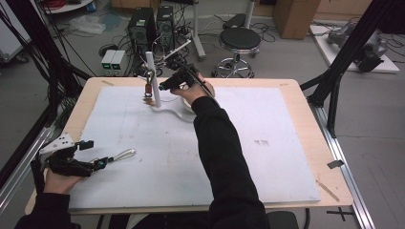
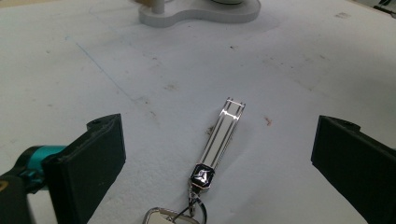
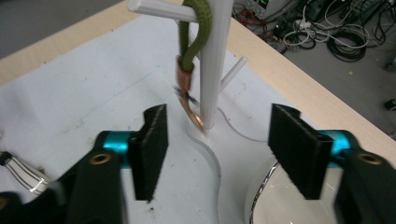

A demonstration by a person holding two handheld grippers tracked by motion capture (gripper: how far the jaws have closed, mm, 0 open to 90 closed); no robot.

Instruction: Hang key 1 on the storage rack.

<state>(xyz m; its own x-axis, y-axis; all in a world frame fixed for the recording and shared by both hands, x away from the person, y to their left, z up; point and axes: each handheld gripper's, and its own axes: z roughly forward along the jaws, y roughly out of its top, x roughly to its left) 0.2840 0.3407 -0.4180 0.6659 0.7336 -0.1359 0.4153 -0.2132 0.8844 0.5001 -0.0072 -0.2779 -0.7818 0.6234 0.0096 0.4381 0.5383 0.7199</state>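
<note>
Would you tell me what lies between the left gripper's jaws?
A metal key fob lies on the white mat between the open jaws, untouched, in the left gripper view.

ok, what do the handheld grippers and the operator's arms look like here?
Both arms wear black long sleeves. The left gripper and right gripper each have two flat black rectangular jaws on a black body with teal collars behind the pads. In the high view the left gripper carries a grey three-cornered plate.

White stand (image 3: 215, 60) with hung green loop (image 3: 198, 32) ahead of right claw (image 3: 215, 154)
</note>
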